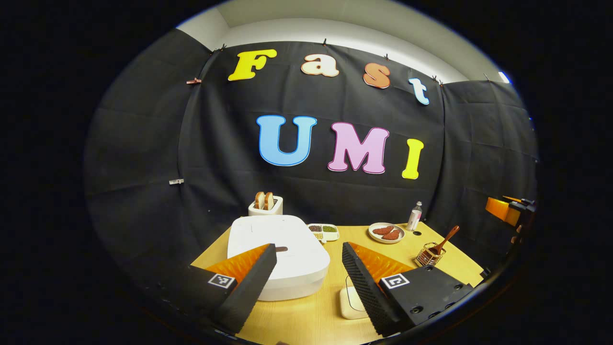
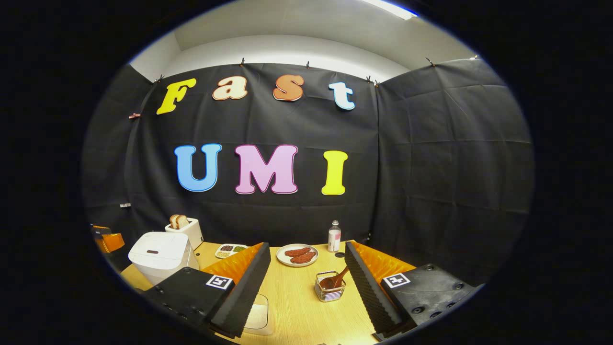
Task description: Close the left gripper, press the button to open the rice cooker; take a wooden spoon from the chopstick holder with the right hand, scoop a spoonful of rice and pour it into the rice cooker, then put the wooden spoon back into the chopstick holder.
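Both hand-held grippers, left (image 1: 309,268) and right (image 2: 306,282), were held wide open and empty. The rice cooker (image 1: 278,254) lay shut on the desk (image 1: 311,316), its button (image 1: 281,249) ahead. Unclosed fingers could be expected to straddle the button; the wooden spoon (image 2: 335,280) waited in the chopstick holder (image 2: 329,290).

We see both views evenly lit from a bright ceiling strip light (image 2: 389,8), with a soft sheen on the pale wooden tabletop (image 1: 311,316), sharp focus throughout, and strong fisheye bending toward the dim edges.
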Tool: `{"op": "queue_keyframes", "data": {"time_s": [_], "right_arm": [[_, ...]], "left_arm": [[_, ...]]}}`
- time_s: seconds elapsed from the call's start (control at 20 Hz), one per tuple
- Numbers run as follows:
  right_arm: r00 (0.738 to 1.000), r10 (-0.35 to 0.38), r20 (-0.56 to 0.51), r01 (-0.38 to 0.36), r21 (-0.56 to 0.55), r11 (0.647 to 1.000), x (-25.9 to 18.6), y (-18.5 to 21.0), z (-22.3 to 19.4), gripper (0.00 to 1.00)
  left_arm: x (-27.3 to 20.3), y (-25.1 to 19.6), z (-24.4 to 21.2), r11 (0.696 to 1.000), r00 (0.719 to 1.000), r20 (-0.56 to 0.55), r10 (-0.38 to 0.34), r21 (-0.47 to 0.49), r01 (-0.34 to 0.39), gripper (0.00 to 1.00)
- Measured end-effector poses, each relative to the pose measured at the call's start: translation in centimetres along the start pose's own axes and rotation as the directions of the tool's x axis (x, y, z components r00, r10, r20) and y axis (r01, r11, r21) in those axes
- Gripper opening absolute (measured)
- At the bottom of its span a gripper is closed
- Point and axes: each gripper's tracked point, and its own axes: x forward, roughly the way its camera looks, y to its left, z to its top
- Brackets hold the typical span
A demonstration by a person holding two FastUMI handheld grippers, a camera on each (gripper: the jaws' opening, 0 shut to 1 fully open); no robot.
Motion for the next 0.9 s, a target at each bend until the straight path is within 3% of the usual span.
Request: {"op": "queue_keyframes", "data": {"time_s": [0.15, 0.4, 0.7, 0.9], "right_arm": [[1.0, 0.009, 0.003, -0.009, 0.002, 1.0, 2.0, -0.5, 0.1, 0.98], [1.0, 0.015, 0.015, -0.014, -0.03, 0.999, 4.6, -2.3, 0.1, 0.98], [1.0, -0.007, -0.026, 0.006, -0.025, 1.0, 6.0, -5.2, -1.8, 0.98], [0.998, -0.029, -0.059, 0.028, -0.014, 0.999, 6.5, -7.1, -3.0, 0.98]], "left_arm": [[2.3, 1.6, 1.6, 0.999, 0.999, 0.001, 0.036, 0.003, -0.036, 0.86], [5.9, 4.0, 2.6, 0.995, 0.997, -0.031, 0.074, -0.069, -0.076, 0.51], [11.3, 6.1, -1.3, 0.99, 0.974, -0.208, 0.093, -0.088, -0.114, 0.14], [14.5, 6.6, -4.5, 0.988, 0.947, -0.304, 0.103, -0.077, -0.133, 0.08]]}}
